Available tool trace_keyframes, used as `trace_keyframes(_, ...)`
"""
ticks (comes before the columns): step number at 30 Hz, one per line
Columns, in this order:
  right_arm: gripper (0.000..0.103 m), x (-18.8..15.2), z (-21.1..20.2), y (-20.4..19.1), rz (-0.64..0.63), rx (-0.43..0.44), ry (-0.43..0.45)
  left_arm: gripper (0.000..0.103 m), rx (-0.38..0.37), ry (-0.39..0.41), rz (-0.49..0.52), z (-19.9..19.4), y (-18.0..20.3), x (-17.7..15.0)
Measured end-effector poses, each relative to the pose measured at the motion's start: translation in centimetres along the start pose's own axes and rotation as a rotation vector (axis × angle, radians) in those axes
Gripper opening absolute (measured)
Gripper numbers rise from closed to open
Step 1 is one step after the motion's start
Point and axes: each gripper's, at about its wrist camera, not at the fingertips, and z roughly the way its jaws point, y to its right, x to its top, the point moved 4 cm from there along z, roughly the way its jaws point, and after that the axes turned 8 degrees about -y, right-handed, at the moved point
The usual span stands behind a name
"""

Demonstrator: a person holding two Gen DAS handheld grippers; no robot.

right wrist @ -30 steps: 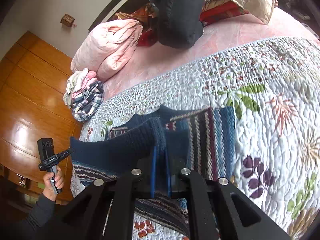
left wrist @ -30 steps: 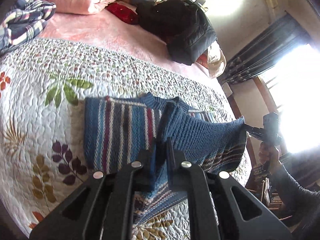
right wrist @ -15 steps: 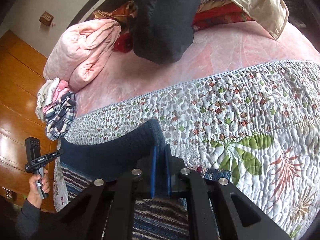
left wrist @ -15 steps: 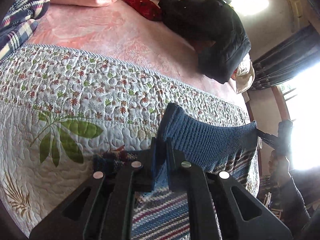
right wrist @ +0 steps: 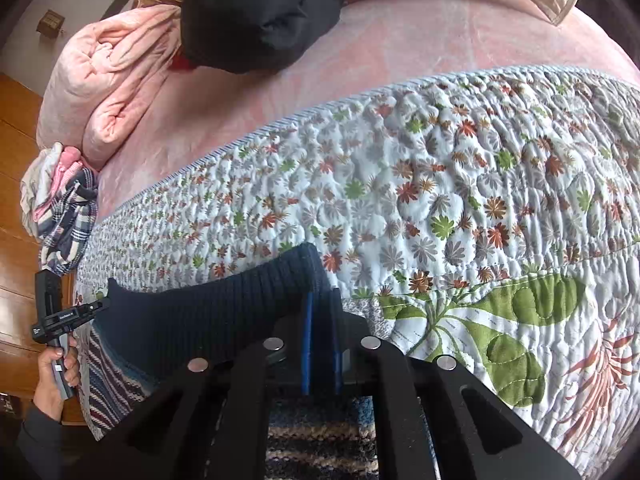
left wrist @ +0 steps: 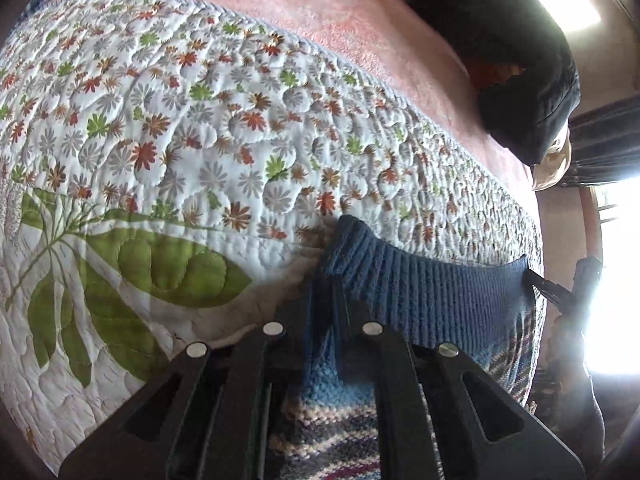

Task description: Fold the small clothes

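Observation:
A small blue knitted sweater [left wrist: 432, 296] with red, white and grey stripes lies over the flowered quilt [left wrist: 192, 128]. Its ribbed hem [right wrist: 208, 312] is stretched taut between both grippers, low over the quilt. My left gripper [left wrist: 326, 292] is shut on one corner of the hem. My right gripper [right wrist: 320, 304] is shut on the opposite corner. Each wrist view shows the other gripper at the hem's far end: the right one [left wrist: 560, 292], and the left one [right wrist: 64, 316] in a hand. The striped body [right wrist: 320, 436] hangs below the fingers, mostly hidden.
A black jacket [right wrist: 256, 12] and a rolled pink blanket [right wrist: 108, 76] lie on the pink bedsheet [left wrist: 304, 12] beyond the quilt. A pile of plaid and pink clothes [right wrist: 60, 216] sits at the bed's edge by wooden panels. A bright window [left wrist: 616, 280] is on the right.
Both grippers have carried the hem forward and down across the quilt, folding the sweater over itself. The striped body that lay ahead is now under and behind the fingers.

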Motion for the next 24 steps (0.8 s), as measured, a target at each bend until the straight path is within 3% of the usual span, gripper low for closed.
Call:
trace_keyframes(2,0.010,-0.2,1.2,0.6,0.015,0.007,-0.036,0.014,0.027,0.007,-0.006,-0.4,-0.1,0.0)
trace_keyframes(3,0.012,-0.3,0.9,0.7,0.017,0.013,-0.024,0.023,0.076,0.036,-0.005,-1.2,0.1,0.0)
trace_keyframes(4,0.022,-0.4,0.2,0.8,0.035,0.017,0.002,0.022,0.118,0.077,0.003,-2.4,0.5,-0.2)
trace_keyframes(5,0.025,-0.6,-1.2,0.8,0.048,0.020,0.050,0.022,0.080,0.118,0.010,-3.8,1.2,-0.6)
trace_keyframes(7,0.027,-1.7,-3.8,0.0,0.017,0.104,0.124,0.022,-0.132,0.156,0.036,-5.8,3.1,-2.0)
trace_keyframes(9,0.028,-3.6,-4.7,-0.4,0.015,0.192,0.111,0.023,-0.247,0.106,0.102,-5.4,4.9,-3.7)
trace_keyframes(12,0.026,-5.9,-2.7,0.5,0.026,0.248,0.020,0.021,-0.175,0.007,0.125,-1.6,5.0,-5.2)
trace_keyframes(14,0.000,-6.5,-0.9,2.2,0.061,0.232,-0.018,0.010,-0.121,-0.005,0.063,0.4,2.6,-5.3)
trace_keyframes(15,0.000,-6.5,-0.4,3.3,0.073,0.248,-0.019,0.001,-0.121,0.001,0.041,0.8,1.7,-5.4)
trace_keyframes(18,0.002,-6.2,-1.8,3.8,0.120,0.283,0.001,0.000,-0.122,0.047,0.044,-0.7,1.8,-5.9)
trace_keyframes(22,0.003,-9.0,-4.0,-0.6,-0.023,0.383,-0.012,0.003,-0.304,0.079,0.172,-4.2,4.9,-9.7)
trace_keyframes(24,0.003,-11.3,-2.9,-2.6,-0.074,0.416,-0.063,0.005,-0.324,0.055,0.216,-3.5,5.5,-11.8)
